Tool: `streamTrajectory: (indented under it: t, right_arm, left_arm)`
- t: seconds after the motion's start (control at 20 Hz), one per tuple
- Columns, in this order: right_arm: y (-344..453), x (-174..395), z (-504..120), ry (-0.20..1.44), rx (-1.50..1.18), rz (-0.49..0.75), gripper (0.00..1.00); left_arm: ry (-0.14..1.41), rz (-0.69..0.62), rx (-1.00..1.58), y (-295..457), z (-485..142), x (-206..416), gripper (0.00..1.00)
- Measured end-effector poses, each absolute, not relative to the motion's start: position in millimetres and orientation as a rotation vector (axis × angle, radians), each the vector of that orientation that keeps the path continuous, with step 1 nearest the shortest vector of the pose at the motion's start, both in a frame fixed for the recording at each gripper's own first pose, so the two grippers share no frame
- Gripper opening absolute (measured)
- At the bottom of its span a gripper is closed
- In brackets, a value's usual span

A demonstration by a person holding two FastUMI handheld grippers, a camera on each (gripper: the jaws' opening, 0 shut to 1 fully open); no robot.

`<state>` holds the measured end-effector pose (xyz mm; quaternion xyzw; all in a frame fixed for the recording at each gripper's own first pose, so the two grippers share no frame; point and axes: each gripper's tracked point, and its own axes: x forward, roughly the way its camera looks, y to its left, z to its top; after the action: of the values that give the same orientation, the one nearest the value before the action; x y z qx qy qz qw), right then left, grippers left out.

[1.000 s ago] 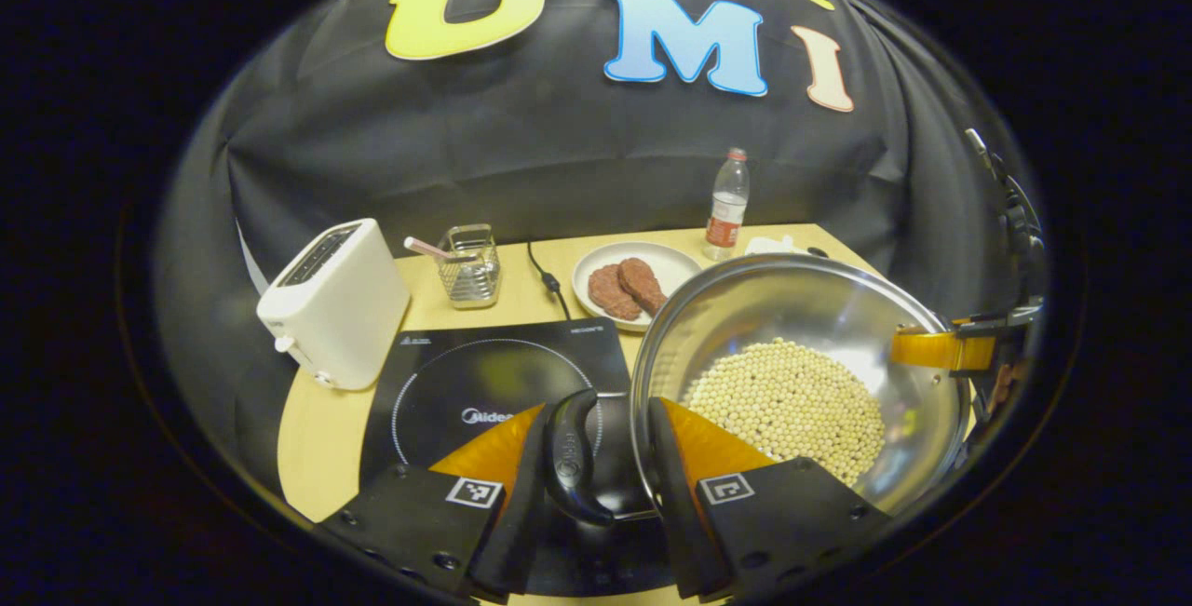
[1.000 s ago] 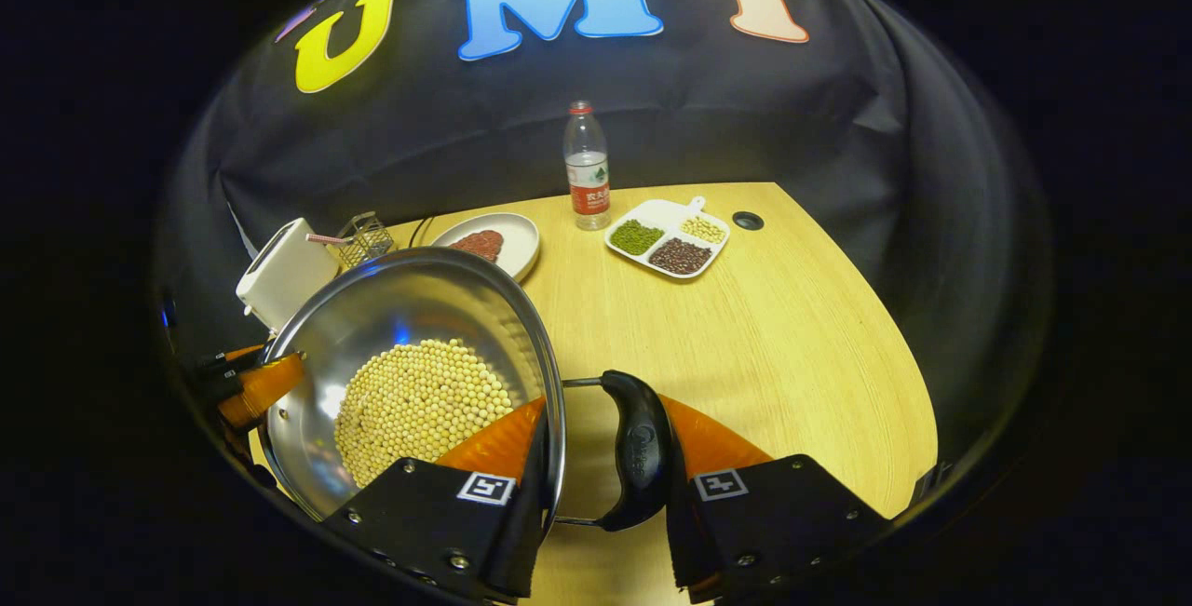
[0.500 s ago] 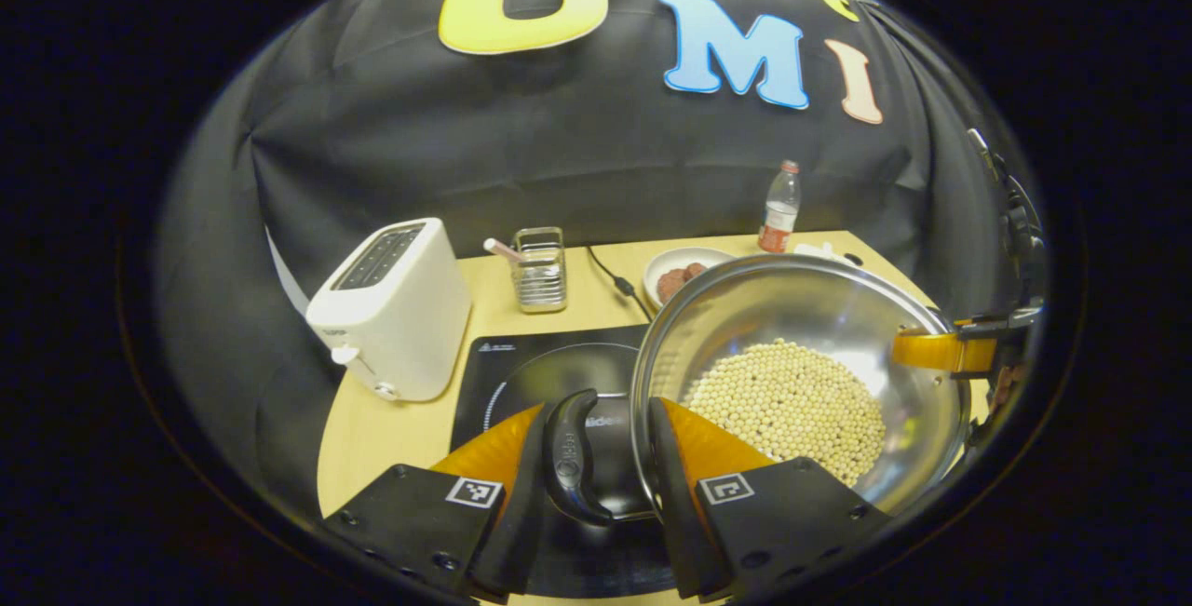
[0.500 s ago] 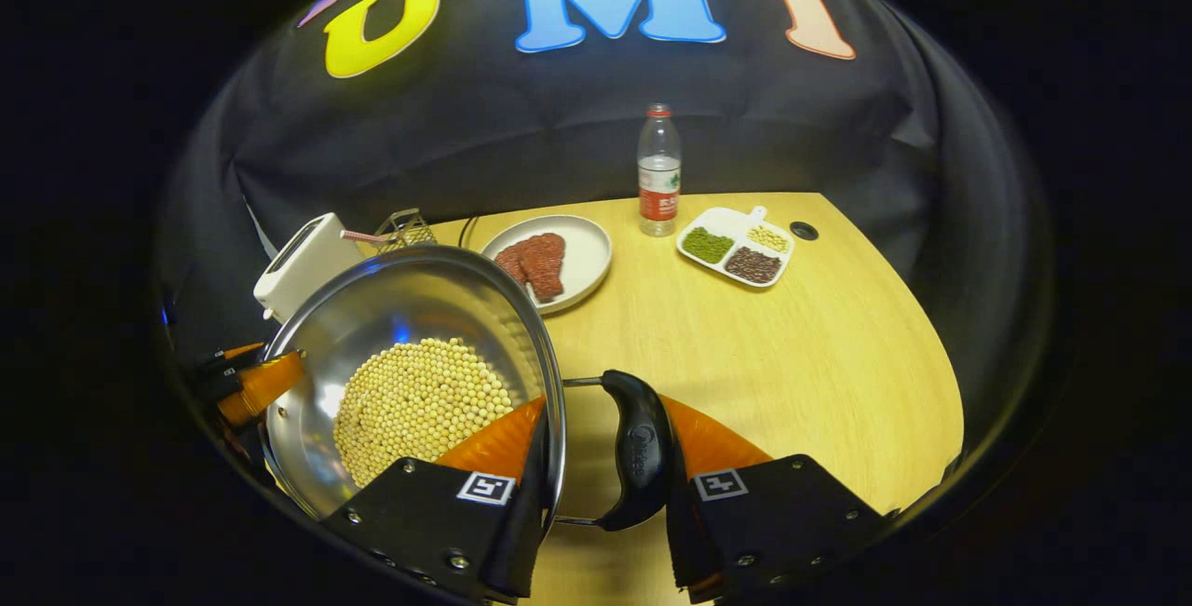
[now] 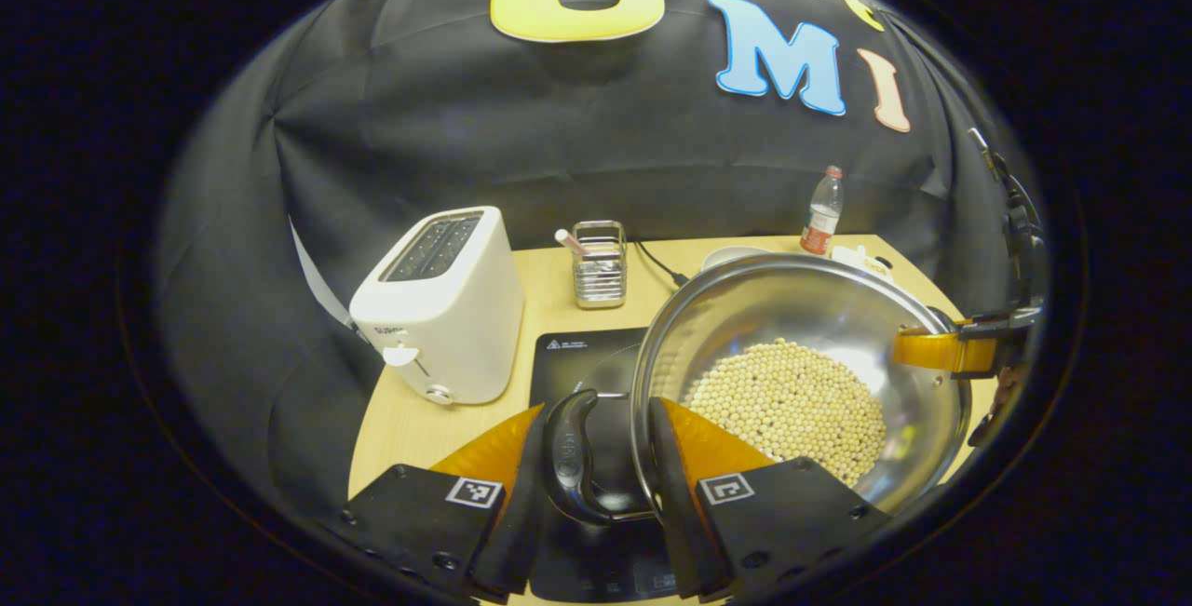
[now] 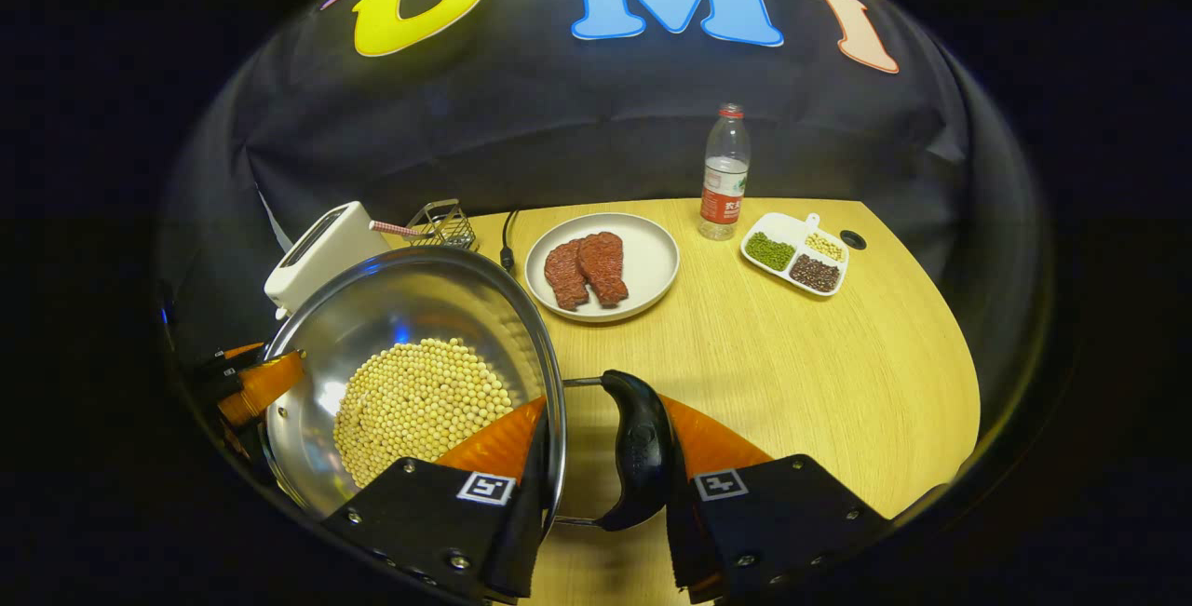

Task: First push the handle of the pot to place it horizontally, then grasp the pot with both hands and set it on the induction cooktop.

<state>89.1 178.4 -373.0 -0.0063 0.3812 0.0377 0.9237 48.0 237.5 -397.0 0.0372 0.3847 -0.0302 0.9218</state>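
Risk first: pot [image 5: 801,373] is carried by its two side handles only, and it's loaded with loose beans [image 5: 787,401]. If either hand dips or the two hands drift apart in height, the pot tilts and beans roll to one side or spill over the rim. My read, not something seen.

Second risk: each grip spans rim plus handle loop, not a solid bar. A twist of either wrist could let the handle pivot between the fingers and the pot swing.

Third: toaster [image 5: 442,303] sits just left of the cooktop [image 5: 582,355], and the rack [image 5: 598,263] is right behind it. Overshooting left could clip the toaster with the pot wall or the left handle [image 5: 570,457].

Left gripper [image 5: 591,466]: fingers pinched around the left handle and the pot rim, bottom centre of the left gripper view. Pot fills lower right of that frame, cooktop shows directly under and behind the handle, so the pot looks partly over the cooktop. Can't tell if it's touching the surface.

Right gripper [image 6: 601,462]: fingers closed around the right handle [image 6: 638,448] and rim, bottom centre of the right gripper view; pot is lower left there, bare table [image 6: 792,364] to its right. Plate [image 6: 643,262] lies behind, apart from the pot.
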Motion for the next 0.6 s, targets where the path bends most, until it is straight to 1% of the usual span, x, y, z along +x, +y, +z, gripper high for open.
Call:
streamTrajectory:
  t: [0.1,0.15,0.2,0.3,0.35,0.4,0.6]
  right_arm:
    - [189,93,-377,0.788,-0.008,0.079,0.55]
    - [194,95,-378,0.791,-0.007,0.079,0.55]
    - [198,99,-381,0.793,-0.006,0.080,0.55]
    - [205,103,-383,0.795,-0.007,0.081,0.55]
    - [209,106,-383,0.794,-0.005,0.082,0.55]
    - [213,108,-384,0.793,-0.006,0.082,0.55]
    - [226,114,-392,0.802,-0.007,0.079,0.55]
  left_arm:
    - [0.792,-0.061,0.082,247,-398,52,0.63]
    - [0.794,-0.061,0.082,252,-399,54,0.60]
    - [0.796,-0.060,0.080,256,-400,57,0.63]
    - [0.795,-0.059,0.082,266,-405,63,0.63]
    - [0.794,-0.058,0.080,270,-405,65,0.59]
    - [0.793,-0.058,0.077,274,-406,68,0.63]
    - [0.801,-0.059,0.073,287,-414,75,0.63]
